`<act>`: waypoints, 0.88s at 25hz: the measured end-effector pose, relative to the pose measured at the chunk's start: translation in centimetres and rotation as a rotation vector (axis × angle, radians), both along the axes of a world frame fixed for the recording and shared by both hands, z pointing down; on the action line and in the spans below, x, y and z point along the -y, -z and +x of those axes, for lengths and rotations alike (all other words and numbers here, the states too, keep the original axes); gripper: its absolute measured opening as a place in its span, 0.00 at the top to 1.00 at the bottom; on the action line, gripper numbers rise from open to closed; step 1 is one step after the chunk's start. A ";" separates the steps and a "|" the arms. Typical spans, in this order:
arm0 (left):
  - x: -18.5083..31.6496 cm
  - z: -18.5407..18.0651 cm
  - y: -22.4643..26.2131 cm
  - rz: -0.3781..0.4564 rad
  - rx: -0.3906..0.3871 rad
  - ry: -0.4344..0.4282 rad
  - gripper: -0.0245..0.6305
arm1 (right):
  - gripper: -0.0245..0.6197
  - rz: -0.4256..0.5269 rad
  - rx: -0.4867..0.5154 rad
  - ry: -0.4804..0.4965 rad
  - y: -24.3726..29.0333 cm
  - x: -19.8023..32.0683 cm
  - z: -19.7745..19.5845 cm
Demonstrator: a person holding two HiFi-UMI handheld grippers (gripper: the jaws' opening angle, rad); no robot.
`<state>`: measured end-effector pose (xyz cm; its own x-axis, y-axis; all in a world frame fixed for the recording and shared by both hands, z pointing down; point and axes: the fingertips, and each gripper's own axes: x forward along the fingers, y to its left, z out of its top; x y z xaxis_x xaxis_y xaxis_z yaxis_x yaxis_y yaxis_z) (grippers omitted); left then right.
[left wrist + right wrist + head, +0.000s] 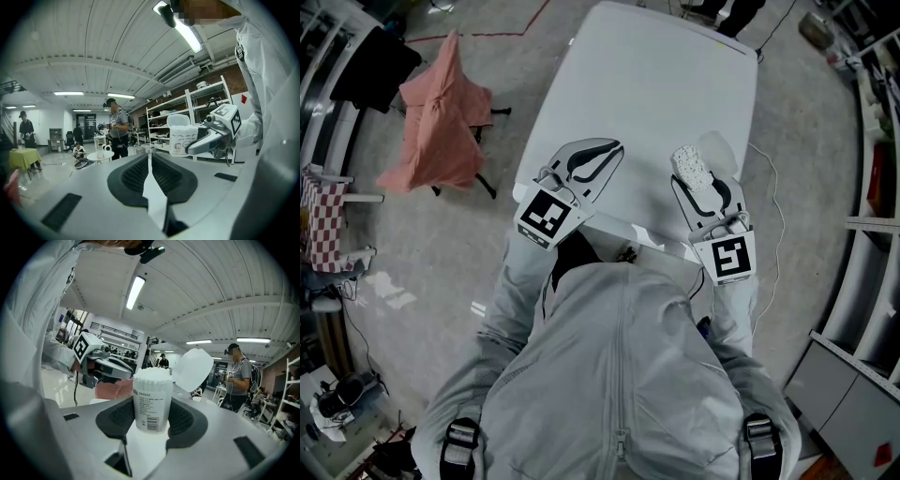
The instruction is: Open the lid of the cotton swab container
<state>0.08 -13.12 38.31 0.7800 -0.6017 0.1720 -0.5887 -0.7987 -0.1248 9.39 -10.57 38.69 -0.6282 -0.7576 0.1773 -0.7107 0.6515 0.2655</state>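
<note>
In the head view, the left tool (pixel 606 155) is seen over the near left part of the white tabletop (pixel 656 75), its jaws brought together with nothing between them. The right tool (pixel 705 184) is held beside it, apart from it, with the cotton swab container (pixel 690 165) clamped between its jaws. The lid (pixel 719 150) is already swung off the mouth and lies on the container's far right side.

In the left gripper view, the two jaws are seen meeting along one line and no object is gripped. The container is seen off to the right of the jaw line, upright in the other tool, so it lies to the right of the left tool rather than ahead of it.

In the right gripper view, the container's lower body is pressed between widely spread jaws, and its long axis runs along them. The swab tips are exposed at the top. The lid hangs open to the right, on the side away from the left tool, which is seen at the left. The opening is judged done; any further push on the lid would have to be made across the open mouth.
</note>
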 end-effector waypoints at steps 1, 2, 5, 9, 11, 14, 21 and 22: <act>0.0 0.1 0.0 0.000 -0.002 -0.002 0.90 | 0.62 0.003 0.011 0.000 0.1 0.1 0.0; 0.0 0.1 0.1 0.000 -0.005 -0.004 0.90 | 0.62 0.011 0.021 0.002 0.2 0.1 -0.1; 0.0 0.2 0.2 -0.002 -0.011 -0.007 0.90 | 0.62 0.019 0.025 0.006 0.4 0.2 -0.4; -0.1 0.4 0.3 -0.006 -0.024 -0.012 0.90 | 0.62 -0.023 0.017 -0.007 -0.2 0.0 -0.3; -0.2 0.4 0.3 -0.008 -0.025 -0.014 0.90 | 0.62 -0.020 0.035 -0.007 -0.1 0.0 -0.3; -0.2 0.2 0.4 -0.006 -0.029 -0.012 0.90 | 0.62 -0.040 0.028 -0.015 -0.4 -0.1 -0.3; 0.2 0.2 0.3 -0.011 -0.048 -0.006 0.90 | 0.63 -0.072 -0.014 -0.024 -1.2 0.1 0.0; 0.3 0.2 0.2 -0.015 -0.049 -0.004 0.90 | 0.63 -0.065 -0.018 -0.019 -1.2 0.2 -0.1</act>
